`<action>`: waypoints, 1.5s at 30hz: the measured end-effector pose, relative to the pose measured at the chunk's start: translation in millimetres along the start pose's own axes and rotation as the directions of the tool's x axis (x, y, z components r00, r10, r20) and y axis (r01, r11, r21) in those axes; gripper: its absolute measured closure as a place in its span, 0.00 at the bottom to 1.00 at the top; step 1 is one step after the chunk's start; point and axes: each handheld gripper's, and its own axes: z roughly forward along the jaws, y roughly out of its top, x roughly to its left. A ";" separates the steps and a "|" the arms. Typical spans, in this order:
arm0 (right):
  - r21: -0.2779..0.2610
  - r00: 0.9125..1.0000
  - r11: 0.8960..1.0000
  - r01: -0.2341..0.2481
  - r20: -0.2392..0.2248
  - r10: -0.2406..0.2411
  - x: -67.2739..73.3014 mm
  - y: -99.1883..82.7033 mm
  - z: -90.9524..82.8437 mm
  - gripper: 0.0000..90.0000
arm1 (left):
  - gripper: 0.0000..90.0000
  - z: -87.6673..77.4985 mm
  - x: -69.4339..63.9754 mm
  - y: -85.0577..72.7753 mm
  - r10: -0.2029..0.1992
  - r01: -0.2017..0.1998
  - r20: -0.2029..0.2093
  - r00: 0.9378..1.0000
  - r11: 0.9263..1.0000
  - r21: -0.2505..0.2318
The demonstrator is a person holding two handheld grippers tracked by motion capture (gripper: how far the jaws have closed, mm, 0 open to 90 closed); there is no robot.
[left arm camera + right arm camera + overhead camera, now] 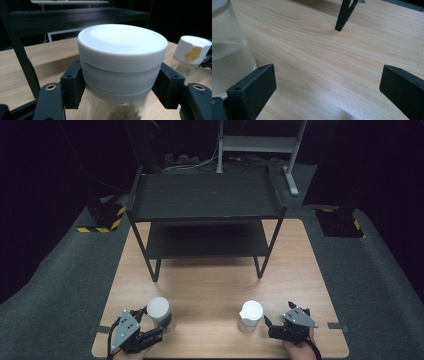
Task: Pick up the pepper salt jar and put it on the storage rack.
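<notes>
Lab-like recording setup: wooden table point(210, 290) on grey carpet point(60, 285), dark surround, hazard-striped stand bases point(102, 216), floor cables point(200, 162)

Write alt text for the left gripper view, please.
The left gripper is clamped on a clear jar with a wide white lid, its black jaws pressing either side just below the lid. Behind it stand a black shelf rack and a second white-capped jar on the wooden table.

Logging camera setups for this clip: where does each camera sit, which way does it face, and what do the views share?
High view: above the table's near edge, looking forward and down at the black shelf; both hands and grippers show.
Left gripper view: rides the left gripper, facing the shelf; jaws clamp the white-lidded jar.
Right gripper view: rides the right gripper, aimed low over the table; jaws apart.
Shared: the yellow-tabbed jar.
</notes>
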 end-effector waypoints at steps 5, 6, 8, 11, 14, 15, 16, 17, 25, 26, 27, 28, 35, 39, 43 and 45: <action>0.000 1.000 1.000 0.000 0.000 0.000 0.0 0.0 0.0 0.00 | 0.38 -0.2 -0.6 12.9 0.009 -0.009 0.003 1.000 1.000 -0.019; 0.000 1.000 1.000 0.000 0.000 0.000 0.0 0.0 0.0 0.00 | 0.38 0.1 -0.5 15.0 0.009 -0.009 0.004 1.000 1.000 -0.024; 0.000 1.000 1.000 -0.001 0.000 0.001 0.0 0.0 0.0 0.00 | 0.38 0.7 0.0 19.0 0.007 -0.006 0.007 1.000 0.999 -0.033; 0.000 1.000 1.000 0.000 0.001 0.000 -0.1 0.1 0.1 0.00 | 0.38 1.6 0.3 24.8 0.012 -0.011 0.009 1.000 0.999 -0.043; 0.001 1.000 1.000 0.000 0.001 0.000 -0.1 0.2 0.2 0.00 | 0.38 2.7 0.6 30.0 0.016 -0.015 0.015 1.000 0.998 -0.054; 0.001 1.000 1.000 0.000 0.001 0.000 -0.1 0.3 0.2 0.00 | 0.38 3.0 0.5 31.7 0.016 -0.015 0.017 1.000 0.998 -0.056; 0.001 1.000 1.000 0.000 0.001 0.000 -0.1 0.3 0.2 0.00 | 0.38 3.3 0.6 33.1 0.018 -0.017 0.017 1.000 0.998 -0.057; 0.001 1.000 1.000 -0.001 0.001 0.001 -0.1 0.3 0.2 0.00 | 0.38 3.9 0.2 34.4 0.017 -0.016 0.018 1.000 0.998 -0.061; -0.001 1.000 1.000 -0.003 -0.001 0.003 -0.7 -0.2 0.0 0.00 | 0.38 5.4 -0.4 46.7 0.033 -0.032 0.019 0.999 0.996 -0.080; -0.001 1.000 1.000 -0.002 -0.001 0.002 -0.6 -0.1 0.0 0.00 | 0.38 5.6 -0.4 48.3 0.036 -0.034 0.019 0.999 0.996 -0.081; 0.000 1.000 1.000 -0.002 -0.001 0.002 -0.6 0.0 0.1 0.00 | 0.38 5.7 -0.3 49.3 0.037 -0.036 0.019 0.999 0.996 -0.083; -0.001 1.000 1.000 -0.001 -0.001 0.001 -0.5 -0.1 0.0 0.00 | 0.38 5.8 -0.2 50.4 0.038 -0.037 0.019 0.999 0.996 -0.085; -0.001 1.000 1.000 -0.001 0.000 0.001 -0.1 -0.1 -0.1 0.00 | 0.38 5.3 0.2 60.8 0.040 -0.038 0.014 0.999 0.994 -0.105; -0.002 1.000 1.000 -0.001 0.000 0.001 -0.3 -0.3 -0.1 0.00 | 0.38 5.0 0.6 67.1 0.040 -0.038 0.010 0.999 0.993 -0.114; -0.001 1.000 1.000 0.000 0.001 0.000 -0.2 -0.2 -0.1 0.00 | 0.38 5.9 2.0 74.1 0.039 -0.038 0.011 0.999 0.992 -0.123; -0.001 1.000 1.000 -0.001 0.001 0.001 0.1 -0.1 -0.1 0.00 | 0.38 6.6 2.6 77.5 0.037 -0.035 0.011 0.999 0.991 -0.128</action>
